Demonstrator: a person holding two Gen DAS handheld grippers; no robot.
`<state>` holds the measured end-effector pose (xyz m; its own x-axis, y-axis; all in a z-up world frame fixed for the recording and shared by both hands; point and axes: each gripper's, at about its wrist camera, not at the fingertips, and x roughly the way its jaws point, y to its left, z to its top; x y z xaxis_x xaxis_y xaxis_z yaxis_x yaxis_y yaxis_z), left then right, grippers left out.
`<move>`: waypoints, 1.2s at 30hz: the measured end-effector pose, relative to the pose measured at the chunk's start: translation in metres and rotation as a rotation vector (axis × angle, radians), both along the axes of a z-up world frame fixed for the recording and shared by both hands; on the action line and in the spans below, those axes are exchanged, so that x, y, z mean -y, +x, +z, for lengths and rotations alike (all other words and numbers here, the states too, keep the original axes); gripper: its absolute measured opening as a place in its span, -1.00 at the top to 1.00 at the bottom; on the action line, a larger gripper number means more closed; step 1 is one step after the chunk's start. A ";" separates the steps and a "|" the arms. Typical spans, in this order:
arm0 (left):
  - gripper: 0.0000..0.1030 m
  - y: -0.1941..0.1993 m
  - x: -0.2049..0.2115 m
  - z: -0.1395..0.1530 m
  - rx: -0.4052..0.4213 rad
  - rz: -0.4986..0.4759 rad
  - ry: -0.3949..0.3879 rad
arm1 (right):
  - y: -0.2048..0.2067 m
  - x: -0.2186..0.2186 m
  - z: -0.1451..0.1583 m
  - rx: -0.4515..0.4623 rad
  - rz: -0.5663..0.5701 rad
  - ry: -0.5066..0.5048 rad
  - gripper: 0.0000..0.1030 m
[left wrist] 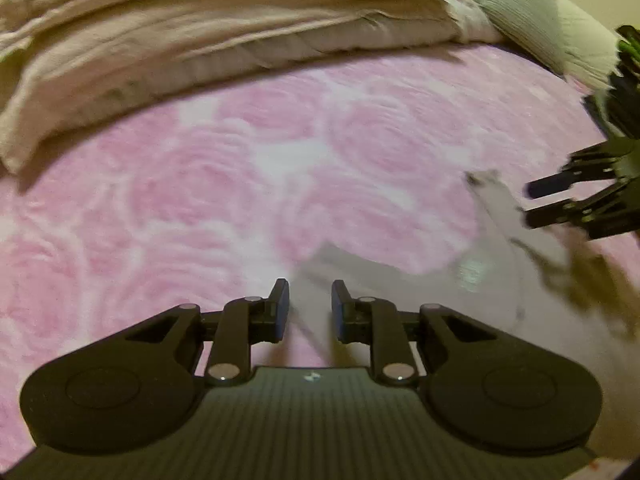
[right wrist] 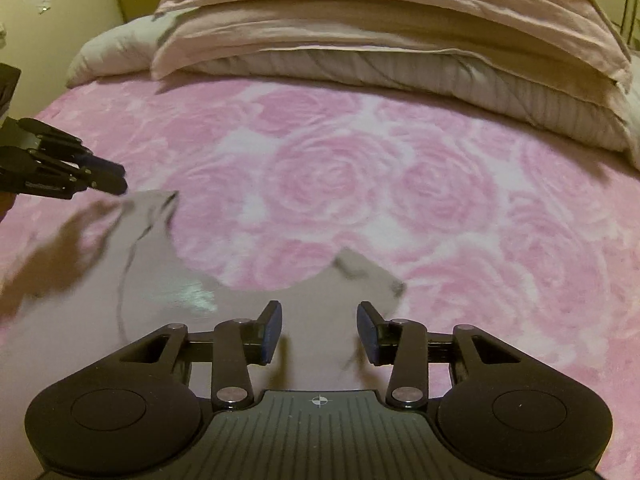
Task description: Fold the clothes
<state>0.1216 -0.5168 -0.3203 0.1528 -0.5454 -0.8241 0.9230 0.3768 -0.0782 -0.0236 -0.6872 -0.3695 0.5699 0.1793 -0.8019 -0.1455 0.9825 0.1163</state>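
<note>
Softly blurred, a thin pale-grey garment with dark-trimmed shoulder straps lies flat on a fleecy pink rose-patterned blanket, with both strap tips pointing toward the stacked beige bedding. From the right wrist, the right gripper stands with jaws apart over one strap, pads clear of it, while the left gripper shows nearly closed beside the other strap. From the left wrist, the left gripper's narrow gap frames the cloth without pinching it; only this view shows a green pillow, and bare blanket lies open ahead.
</note>
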 end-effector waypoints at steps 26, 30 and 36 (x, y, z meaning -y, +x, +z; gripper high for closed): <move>0.97 0.020 0.030 -0.027 -0.005 -0.093 0.053 | 0.036 0.050 -0.022 0.030 0.002 -0.076 0.13; 0.96 0.020 0.020 -0.011 0.036 -0.016 -0.048 | 0.055 0.048 -0.030 -0.001 0.155 -0.032 0.55; 0.68 0.027 0.018 -0.026 0.035 0.083 0.034 | 0.062 0.043 -0.029 0.038 0.056 -0.097 0.91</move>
